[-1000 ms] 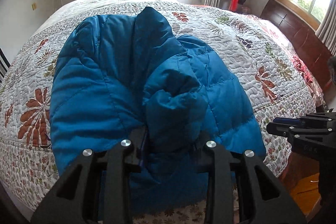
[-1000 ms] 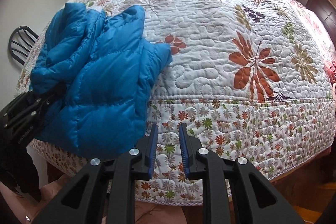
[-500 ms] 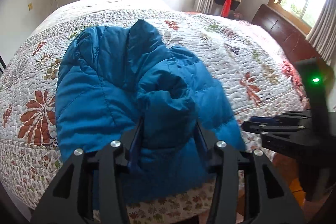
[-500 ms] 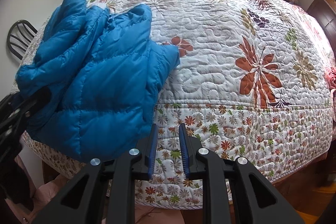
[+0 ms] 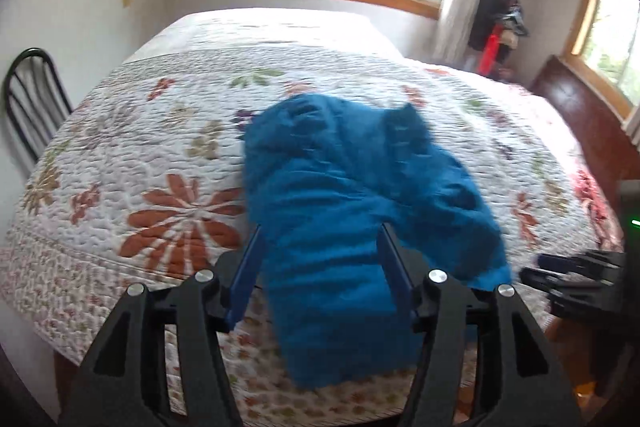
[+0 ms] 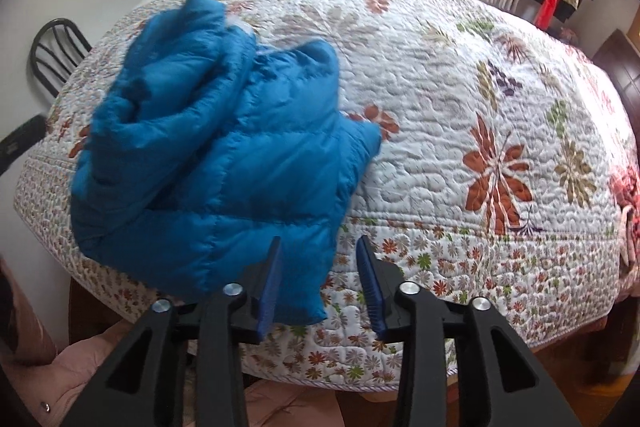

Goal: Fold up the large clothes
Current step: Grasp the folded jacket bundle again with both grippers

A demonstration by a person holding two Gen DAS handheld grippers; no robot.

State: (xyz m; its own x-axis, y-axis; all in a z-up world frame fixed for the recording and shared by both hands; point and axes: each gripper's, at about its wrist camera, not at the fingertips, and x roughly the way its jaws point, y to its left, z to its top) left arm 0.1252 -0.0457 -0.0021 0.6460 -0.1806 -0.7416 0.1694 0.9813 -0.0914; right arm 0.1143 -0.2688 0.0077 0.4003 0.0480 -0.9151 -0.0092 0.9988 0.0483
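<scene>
Across most of both views stretched a bed [image 6: 460,99] under a white quilt [image 5: 168,163] stitched with rust, green and purple flowers. On its near edge lay a blue puffer jacket [image 6: 240,163], bunched into a loose heap, one corner hanging over the quilt's flowered border. Beyond the bed stood a black metal chair [image 5: 28,99] against the wall. Nearest the left camera, the left gripper [image 5: 324,267] had just been opening; its fingers [image 5: 248,267] stood spread with the jacket's hanging end between them, not pinched. The right gripper [image 6: 320,279] had likewise just been opening, its fingers [image 6: 370,279] apart, the jacket's corner lying between them unpressed.
</scene>
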